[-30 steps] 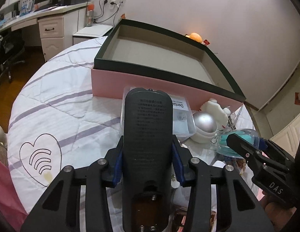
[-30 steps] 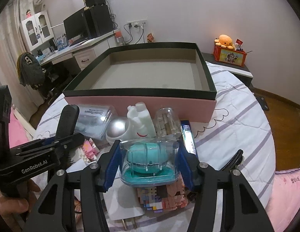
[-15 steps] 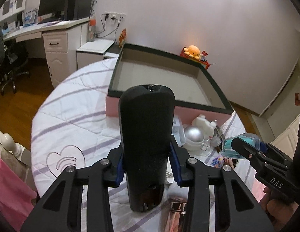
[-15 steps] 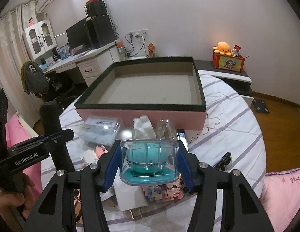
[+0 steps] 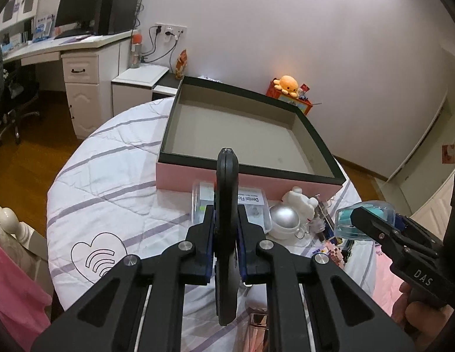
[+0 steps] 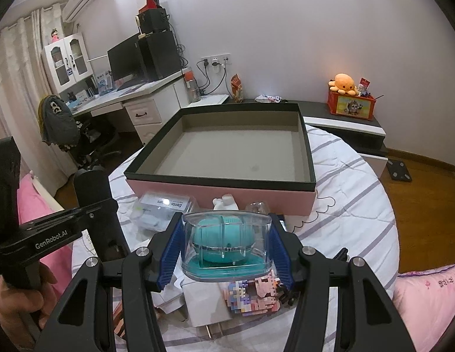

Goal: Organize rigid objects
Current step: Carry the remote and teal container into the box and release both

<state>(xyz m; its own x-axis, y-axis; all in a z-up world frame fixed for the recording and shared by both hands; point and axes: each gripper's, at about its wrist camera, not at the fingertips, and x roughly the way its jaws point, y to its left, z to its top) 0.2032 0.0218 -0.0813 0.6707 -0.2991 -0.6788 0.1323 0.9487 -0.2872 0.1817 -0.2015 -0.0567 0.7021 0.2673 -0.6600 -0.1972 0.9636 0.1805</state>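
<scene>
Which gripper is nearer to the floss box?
Left. The left gripper holds a black device just above the floss box; the right gripper is further right, beyond the silver ball.

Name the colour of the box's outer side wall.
Pink, under a dark rim; the box shows best in the right wrist view.

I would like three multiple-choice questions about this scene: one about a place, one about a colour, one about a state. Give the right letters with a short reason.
1. Where does the dental floss box lie?
A. inside the big box
B. on the bedspread in front of the big box
C. on the desk

2. What colour is the outer wall of the big box?
A. pink
B. yellow
C. blue

3. What is the state of the right gripper?
A. open and empty
B. shut on a clear case
C. shut on a silver ball

Answers:
1 B, it lies by the box's near wall.
2 A, the side is pink under a dark rim.
3 B, the blue pads press the clear case with a teal thing inside.
</scene>
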